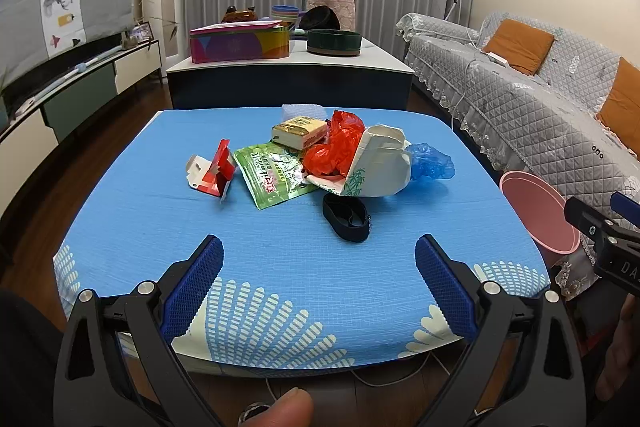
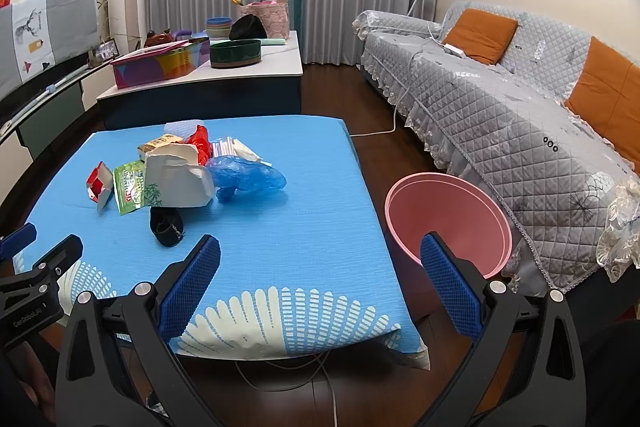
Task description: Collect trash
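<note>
Both grippers, left gripper (image 1: 319,255) and right gripper (image 2: 320,253), have fingers apart, holding nothing. The light blue bag (image 2: 250,179) may slip off the worktop (image 2: 304,227) edge, missing the pink bin (image 2: 448,223).

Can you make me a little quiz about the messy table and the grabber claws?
1. True or false: the left gripper is holding the green packet.
2. What stands on the floor beside the table? A) pink bin B) a chair C) a box
3. Fill in: the crumpled plastic bag next to the white carton is ____.

Key: 1 false, both it and the right gripper are open and empty; 2 A; 3 blue.
</note>
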